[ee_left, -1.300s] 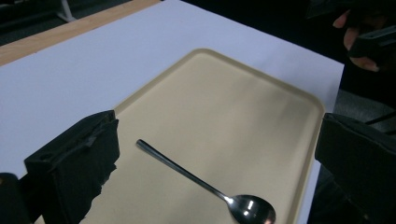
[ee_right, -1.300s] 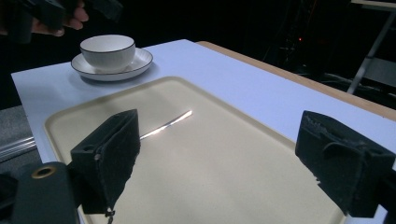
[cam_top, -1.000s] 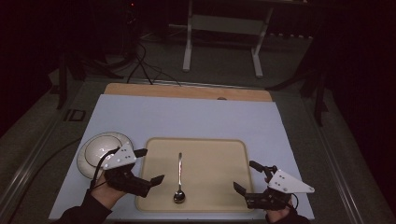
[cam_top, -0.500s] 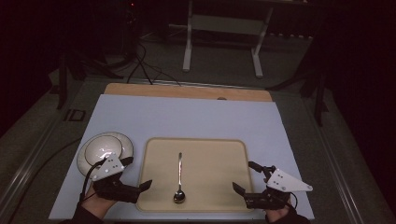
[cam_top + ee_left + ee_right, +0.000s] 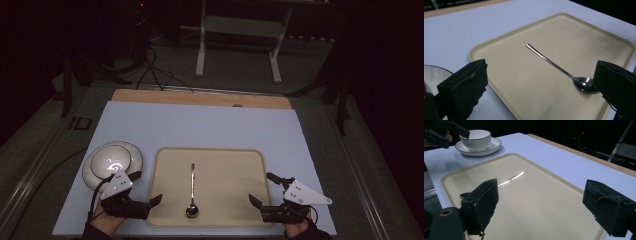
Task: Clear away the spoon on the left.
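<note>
Spoon (image 5: 192, 189) lies lengthwise on our tray (image 5: 225, 165), bowl toward us, nearer our left gripper (image 5: 148, 189); both it and our right gripper (image 5: 263, 189) gape, empty.

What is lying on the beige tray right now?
A single metal spoon lies on the tray, bowl toward the person, handle pointing away. The left tool and right tool overlap the tray's near corners, covering small patches there.

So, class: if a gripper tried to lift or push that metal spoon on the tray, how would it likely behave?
The spoon looks thin, stiff and light. Its polished surface glints, so it may slip between jaws. It lies flat on the smooth tray, so a push would probably slide it rather than roll it.
</note>
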Demonstrator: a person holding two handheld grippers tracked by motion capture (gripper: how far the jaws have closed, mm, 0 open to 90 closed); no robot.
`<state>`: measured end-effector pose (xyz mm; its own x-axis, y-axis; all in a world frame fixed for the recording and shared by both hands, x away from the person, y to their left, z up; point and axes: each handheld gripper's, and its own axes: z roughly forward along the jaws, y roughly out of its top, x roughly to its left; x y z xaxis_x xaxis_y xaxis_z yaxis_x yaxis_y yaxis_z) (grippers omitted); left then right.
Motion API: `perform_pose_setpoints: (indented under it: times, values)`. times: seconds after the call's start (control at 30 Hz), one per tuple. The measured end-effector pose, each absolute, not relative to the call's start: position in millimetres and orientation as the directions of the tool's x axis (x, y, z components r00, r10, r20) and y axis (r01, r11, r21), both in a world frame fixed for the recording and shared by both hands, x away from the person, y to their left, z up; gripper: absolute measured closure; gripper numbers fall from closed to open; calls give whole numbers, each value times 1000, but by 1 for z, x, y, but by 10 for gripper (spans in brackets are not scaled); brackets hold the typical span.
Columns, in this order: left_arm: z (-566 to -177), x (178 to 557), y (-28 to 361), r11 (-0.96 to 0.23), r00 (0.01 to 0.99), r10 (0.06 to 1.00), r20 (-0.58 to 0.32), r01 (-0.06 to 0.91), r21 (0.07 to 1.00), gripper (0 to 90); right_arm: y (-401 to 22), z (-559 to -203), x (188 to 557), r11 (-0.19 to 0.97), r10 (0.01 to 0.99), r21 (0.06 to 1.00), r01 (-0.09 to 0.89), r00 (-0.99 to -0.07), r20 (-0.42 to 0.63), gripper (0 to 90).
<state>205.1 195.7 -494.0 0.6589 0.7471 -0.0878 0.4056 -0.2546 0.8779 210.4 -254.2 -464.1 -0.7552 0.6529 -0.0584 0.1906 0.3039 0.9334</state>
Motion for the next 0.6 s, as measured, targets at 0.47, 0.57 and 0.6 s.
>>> perform_pose_setpoints:
  times: [0.47, 0.57, 0.6]
  values:
    - [-503, 212, 199, -232, 597, 796, -100, 454, 860, 8, -250, -468, 213, 334, 675, 922, 198, -733, -87, 134]
    - [-504, 213, 201, -213, 584, 803, -115, 462, 861, 8, -251, -468, 213, 334, 679, 921, 199, -728, -89, 134]
    - [-503, 214, 202, -206, 583, 803, -122, 464, 862, 8, -251, -468, 213, 335, 680, 921, 200, -728, -89, 134]
